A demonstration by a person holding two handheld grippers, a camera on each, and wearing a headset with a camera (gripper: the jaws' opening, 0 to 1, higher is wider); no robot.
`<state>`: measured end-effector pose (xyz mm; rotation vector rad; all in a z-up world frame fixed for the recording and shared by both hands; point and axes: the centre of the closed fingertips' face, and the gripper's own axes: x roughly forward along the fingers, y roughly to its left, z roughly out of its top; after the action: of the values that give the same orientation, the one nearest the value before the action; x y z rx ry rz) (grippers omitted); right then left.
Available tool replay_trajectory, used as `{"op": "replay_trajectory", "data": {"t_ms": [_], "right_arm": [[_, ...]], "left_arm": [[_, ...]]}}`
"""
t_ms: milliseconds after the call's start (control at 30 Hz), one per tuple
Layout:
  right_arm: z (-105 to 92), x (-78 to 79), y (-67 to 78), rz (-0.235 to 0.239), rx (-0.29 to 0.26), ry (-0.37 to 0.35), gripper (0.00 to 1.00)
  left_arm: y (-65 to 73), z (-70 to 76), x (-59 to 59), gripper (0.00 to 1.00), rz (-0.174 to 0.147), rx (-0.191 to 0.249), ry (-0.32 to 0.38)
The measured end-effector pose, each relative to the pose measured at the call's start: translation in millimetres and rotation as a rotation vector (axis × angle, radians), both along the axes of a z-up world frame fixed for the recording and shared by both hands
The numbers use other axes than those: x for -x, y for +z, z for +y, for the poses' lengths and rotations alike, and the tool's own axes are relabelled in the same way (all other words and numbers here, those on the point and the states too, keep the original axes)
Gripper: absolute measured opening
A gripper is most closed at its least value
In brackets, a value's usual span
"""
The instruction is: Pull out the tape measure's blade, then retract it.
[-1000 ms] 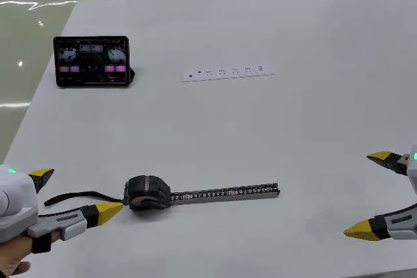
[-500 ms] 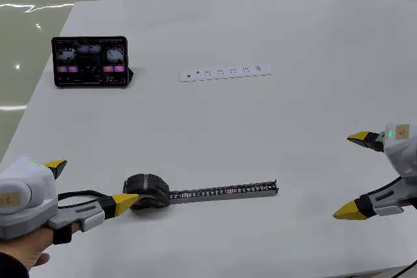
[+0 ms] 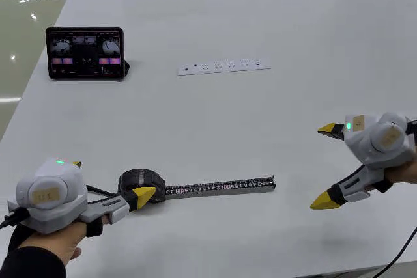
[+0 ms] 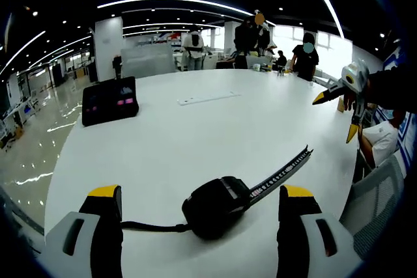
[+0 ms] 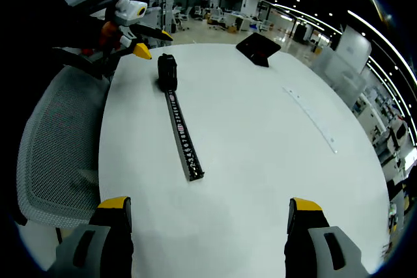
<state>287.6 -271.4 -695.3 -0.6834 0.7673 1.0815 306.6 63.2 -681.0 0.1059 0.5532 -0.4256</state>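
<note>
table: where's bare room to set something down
Wide bare patch between the power strip and the blade; more from the blade's tip to the right claw. Crowded at the left claw, its open jaws around the tape measure.

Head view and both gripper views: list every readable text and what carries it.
Nothing reads clearly.
Tape measure blade: scale numerals, too small to quote.
Tablet: dials and pink tiles, text blurred.
Power strip: dark marks, illegible.
Tan sticker: marks blurred.
</note>
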Motion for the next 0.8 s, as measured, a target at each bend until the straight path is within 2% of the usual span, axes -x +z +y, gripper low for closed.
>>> {"op": "replay_trajectory", "data": {"t_ms": [67, 167, 300, 333, 400, 467, 533, 733, 800], "right_arm": [[5.7, -3.9, -2.9, 0.006, 0.001, 0.013, 0.99], [13.5, -7.1, -9.4, 0.019, 0.008, 0.032, 0.99], [19.3, -11.5, -24.7, 0.051, 0.021, 0.058, 0.99], [18.6, -11.7, -31.6, 0.071, 0.043, 0.064, 0.99], [22.5, -12.9, -38.7, 0.075, 0.061, 0.091, 0.99], [22.9, -16.7, -46.5, 0.086, 0.07, 0.097, 0.99], [26.9, -17.8, -50.8, 0.097, 0.076, 0.106, 0.99], [36.0, -21.7, -63.7, 0.109, 0.091, 0.126, 0.99], [37.4, -22.6, -65.6, 0.096, 0.101, 0.133, 0.91]], "left_arm": [[-1.6, -4.0, -2.8, 0.99, 0.007, 0.051, 0.03], [-7.2, -5.3, -5.5, 0.99, 0.004, 0.059, 0.065], [-18.4, -6.1, -4.2, 0.99, -0.011, 0.027, 0.089], [-21.0, -6.3, -3.7, 0.99, -0.013, 0.02, 0.1], [-27.3, -6.3, -4.1, 0.99, -0.019, 0.003, 0.108], [-28.9, -7.4, -3.9, 0.99, -0.023, 0.011, 0.124], [-28.1, -8.4, -5.6, 0.99, -0.044, 0.029, 0.148], [-28.4, -15.7, -10.0, 0.99, -0.099, 0.013, 0.168], [-28.8, -18.9, -11.8, 0.99, -0.117, 0.01, 0.171]]}}
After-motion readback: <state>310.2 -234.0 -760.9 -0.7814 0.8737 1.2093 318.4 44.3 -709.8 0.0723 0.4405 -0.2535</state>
